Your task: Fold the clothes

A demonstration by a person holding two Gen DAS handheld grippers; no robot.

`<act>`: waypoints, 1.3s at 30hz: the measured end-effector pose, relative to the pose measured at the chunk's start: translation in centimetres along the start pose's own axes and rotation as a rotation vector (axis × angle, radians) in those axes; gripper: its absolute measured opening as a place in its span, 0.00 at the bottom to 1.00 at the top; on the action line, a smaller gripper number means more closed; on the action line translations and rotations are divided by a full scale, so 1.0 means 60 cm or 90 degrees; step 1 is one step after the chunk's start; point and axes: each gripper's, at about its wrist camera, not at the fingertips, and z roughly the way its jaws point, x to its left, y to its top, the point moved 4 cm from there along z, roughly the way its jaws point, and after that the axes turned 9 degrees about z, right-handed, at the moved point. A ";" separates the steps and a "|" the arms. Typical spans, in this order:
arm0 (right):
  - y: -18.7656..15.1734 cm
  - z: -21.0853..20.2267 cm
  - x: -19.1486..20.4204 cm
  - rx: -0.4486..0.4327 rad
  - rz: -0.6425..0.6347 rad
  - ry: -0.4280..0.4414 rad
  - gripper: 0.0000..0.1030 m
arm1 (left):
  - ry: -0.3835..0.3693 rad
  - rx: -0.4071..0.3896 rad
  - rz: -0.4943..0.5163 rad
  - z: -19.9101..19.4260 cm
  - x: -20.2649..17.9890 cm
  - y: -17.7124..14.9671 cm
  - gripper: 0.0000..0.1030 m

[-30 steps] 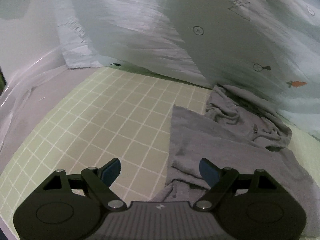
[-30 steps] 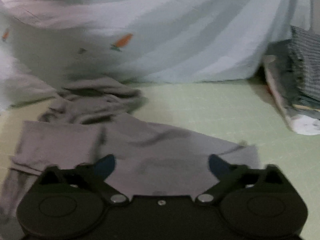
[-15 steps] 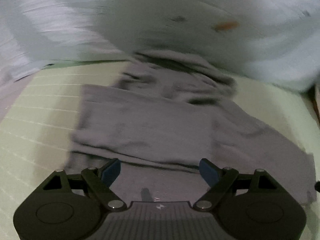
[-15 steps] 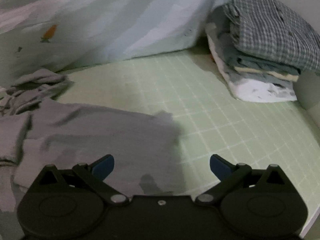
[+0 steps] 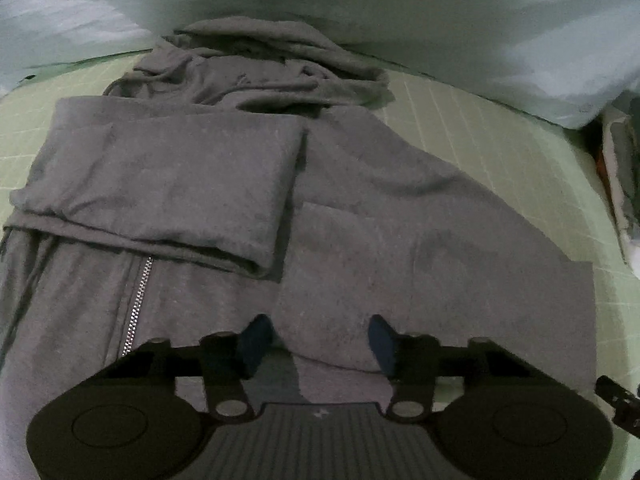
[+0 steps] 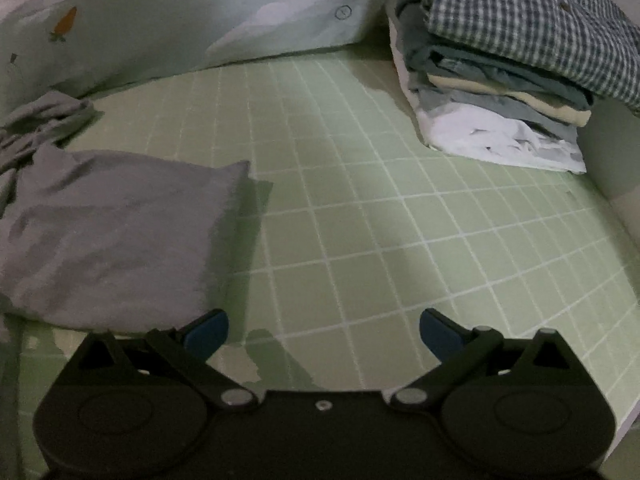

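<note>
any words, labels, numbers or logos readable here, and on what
No readable words or numbers.
Left gripper body: a small pale emblem, too small to read.
Pale bedding: carrot pictures and small circled marks, no legible text.
Grey zip hoodie: no label visible.

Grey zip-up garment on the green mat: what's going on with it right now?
A person is folding a grey zip-up fleece garment spread on a green grid-patterned mat. One sleeve lies folded across its front. The left gripper sits over the hem, jaws closing with fabric between them but not yet pinched. The right gripper hovers open over bare mat beside the garment's edge. A stack of folded clothes waits at the far right.
</note>
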 end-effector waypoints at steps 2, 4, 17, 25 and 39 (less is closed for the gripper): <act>0.006 0.006 -0.007 -0.004 0.003 -0.004 1.00 | 0.008 -0.009 -0.008 -0.004 0.002 -0.003 0.20; 0.014 0.012 -0.013 -0.009 0.013 -0.007 1.00 | -0.005 -0.022 -0.020 -0.012 0.006 -0.005 0.14; 0.011 0.000 -0.002 -0.009 0.029 -0.005 1.00 | -0.027 -0.146 0.063 -0.117 0.004 0.050 0.01; -0.035 -0.041 0.037 -0.010 0.065 -0.022 1.00 | -0.069 -0.182 0.120 -0.147 0.019 0.082 0.01; -0.032 -0.072 0.186 -0.025 0.085 -0.023 1.00 | -0.007 -0.433 0.064 -0.324 0.249 0.223 0.01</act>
